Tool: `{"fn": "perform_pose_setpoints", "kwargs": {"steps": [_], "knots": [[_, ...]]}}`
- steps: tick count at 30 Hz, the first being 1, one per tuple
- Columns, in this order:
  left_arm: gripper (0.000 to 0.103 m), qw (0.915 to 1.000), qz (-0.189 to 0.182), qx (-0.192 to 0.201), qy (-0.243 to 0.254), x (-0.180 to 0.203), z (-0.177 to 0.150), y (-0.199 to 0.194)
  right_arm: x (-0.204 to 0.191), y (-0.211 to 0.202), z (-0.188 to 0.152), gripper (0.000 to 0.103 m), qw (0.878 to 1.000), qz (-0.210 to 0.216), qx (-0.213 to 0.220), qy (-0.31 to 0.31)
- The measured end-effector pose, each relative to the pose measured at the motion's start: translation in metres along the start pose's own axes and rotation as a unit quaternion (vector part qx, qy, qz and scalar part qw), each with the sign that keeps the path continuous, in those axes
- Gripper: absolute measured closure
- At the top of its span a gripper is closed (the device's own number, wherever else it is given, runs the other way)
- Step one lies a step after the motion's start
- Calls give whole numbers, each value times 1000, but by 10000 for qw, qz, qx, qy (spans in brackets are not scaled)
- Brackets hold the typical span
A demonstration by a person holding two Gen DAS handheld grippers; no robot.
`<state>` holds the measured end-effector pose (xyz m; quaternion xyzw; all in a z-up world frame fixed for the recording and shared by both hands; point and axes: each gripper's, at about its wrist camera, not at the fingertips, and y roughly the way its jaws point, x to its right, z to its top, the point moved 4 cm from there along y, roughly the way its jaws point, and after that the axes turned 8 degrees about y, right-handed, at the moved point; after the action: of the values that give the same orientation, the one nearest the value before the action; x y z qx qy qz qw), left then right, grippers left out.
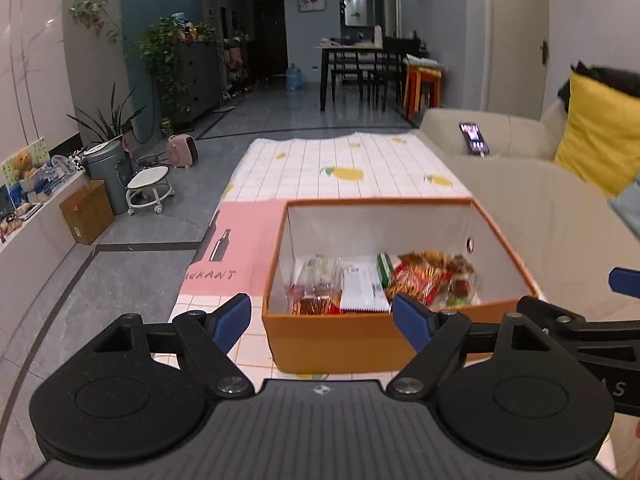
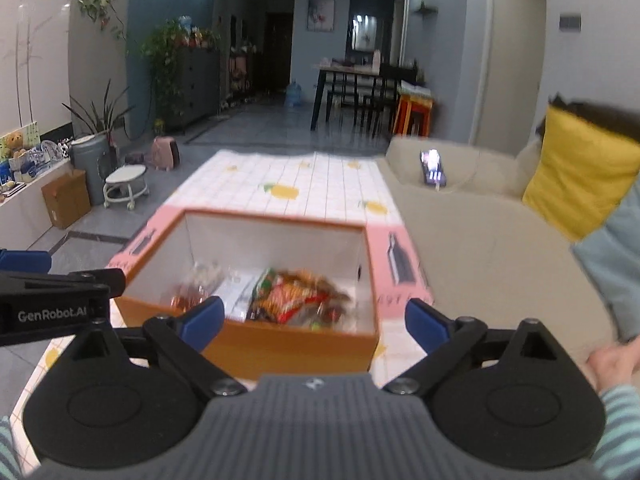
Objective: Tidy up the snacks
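Observation:
An orange cardboard box [image 1: 336, 340] [image 2: 296, 346] with white inner walls stands on the low table's tiled lemon cloth. Inside lie several snack packets: a red and orange crisp bag [image 1: 424, 276] [image 2: 292, 294], a white packet [image 1: 362, 286] and clear-wrapped sweets [image 1: 316, 284]. My left gripper [image 1: 322, 318] hangs in front of the box's near wall, jaws wide open with nothing between the blue pads. My right gripper [image 2: 314, 322] sits just right of it over the box's near right corner, also open and empty. The right gripper's arm shows at the right edge of the left wrist view.
A pink placemat [image 1: 236, 236] [image 2: 400, 256] lies under the box. A beige sofa [image 1: 540, 216] [image 2: 492, 248] with a yellow cushion [image 1: 596, 140] and a lit phone [image 1: 474, 138] runs along the right. A person's hand and striped sleeve [image 2: 616, 408] are at lower right. Stool, bin and plants stand left.

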<state>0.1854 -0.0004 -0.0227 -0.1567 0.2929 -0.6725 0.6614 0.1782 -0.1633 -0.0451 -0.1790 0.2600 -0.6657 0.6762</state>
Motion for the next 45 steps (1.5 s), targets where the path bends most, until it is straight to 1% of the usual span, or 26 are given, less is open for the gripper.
{"fn": "perform_pose_setpoints", "kwargs": {"steps": [3,7,12,27,45], "knots": [[9,9999,-61,-130,33,3,-8,4,4,11,-8,9,9998,-33,-174,70],[9,9997,-55,-190,129,10,-15,5,7,15,-9,9,9998,-40,-184,94],[9,9997,-33,-195,127,11,-17,4,9,16,-10,8,9996,-13,-226,146],[9,9996,58,-262,127,7,-16,4,8,3,-6,8,9999,-25,-45,98],[9,9995,47,-296,89,8,-14,5,3,0,-5,8,10000,10,-6,17]]}}
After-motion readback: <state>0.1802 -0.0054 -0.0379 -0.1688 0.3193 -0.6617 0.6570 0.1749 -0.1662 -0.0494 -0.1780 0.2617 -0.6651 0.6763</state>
